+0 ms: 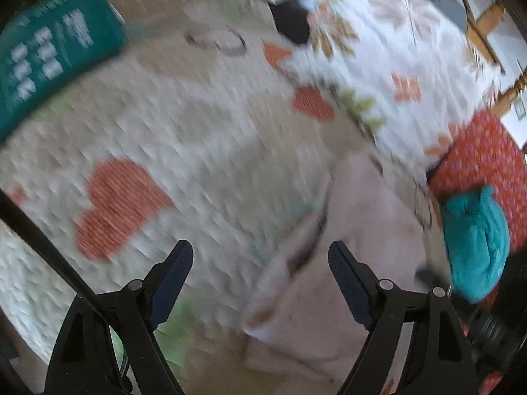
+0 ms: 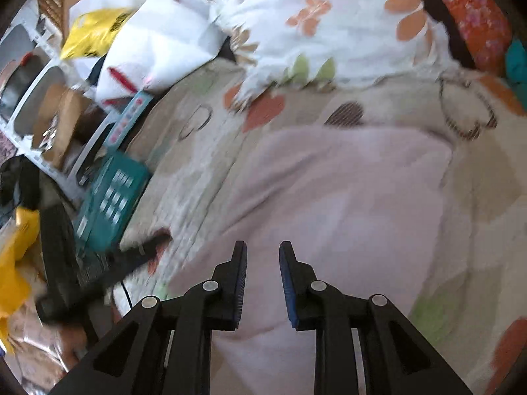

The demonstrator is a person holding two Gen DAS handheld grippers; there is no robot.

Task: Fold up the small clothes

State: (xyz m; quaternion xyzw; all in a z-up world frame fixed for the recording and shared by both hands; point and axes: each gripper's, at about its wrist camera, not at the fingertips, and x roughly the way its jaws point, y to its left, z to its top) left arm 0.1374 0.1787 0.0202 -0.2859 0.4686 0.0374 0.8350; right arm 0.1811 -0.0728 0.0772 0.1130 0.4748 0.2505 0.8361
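Pale pink garment (image 2: 329,197) lies spread on the heart-print bedspread (image 1: 164,131), at 12 o'clock from my right gripper (image 2: 263,250) and 1 o'clock from my left gripper (image 1: 260,251). Left jaws spread wide, empty. Right jaws narrowly parted, gripping nothing. I judge folding barely under way: one fold maybe near the edge, too blurry to tell. Teal cloth (image 1: 474,247) waits at 3 o'clock, bunched.
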